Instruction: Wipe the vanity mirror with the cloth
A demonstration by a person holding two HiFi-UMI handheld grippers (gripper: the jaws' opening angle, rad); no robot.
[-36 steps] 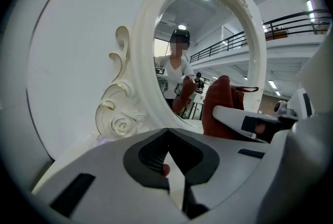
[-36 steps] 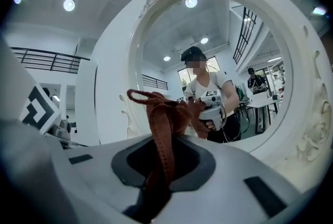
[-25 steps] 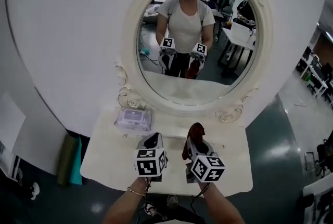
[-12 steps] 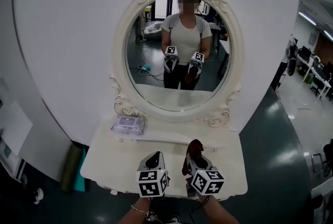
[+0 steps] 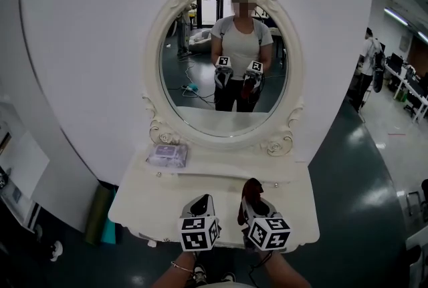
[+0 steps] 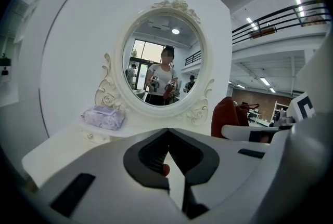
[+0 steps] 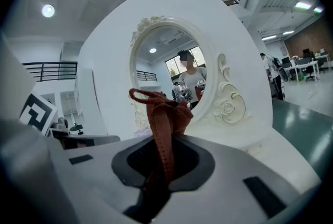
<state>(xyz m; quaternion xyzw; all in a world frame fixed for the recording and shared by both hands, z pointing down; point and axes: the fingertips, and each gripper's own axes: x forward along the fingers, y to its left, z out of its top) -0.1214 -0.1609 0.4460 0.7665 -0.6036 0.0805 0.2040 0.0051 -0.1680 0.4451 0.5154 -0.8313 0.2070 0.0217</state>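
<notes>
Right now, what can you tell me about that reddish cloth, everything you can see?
The cloth is rusty red-brown, soft-looking woven fabric with a stitched edge. It is crumpled into a bunch with a thin loop sticking out on top. The right gripper has its fingers shut on the lower part, so the bunch stands up above them. It is held over the front of the white vanity top, away from the mirror, which shows its small reflection.
</notes>
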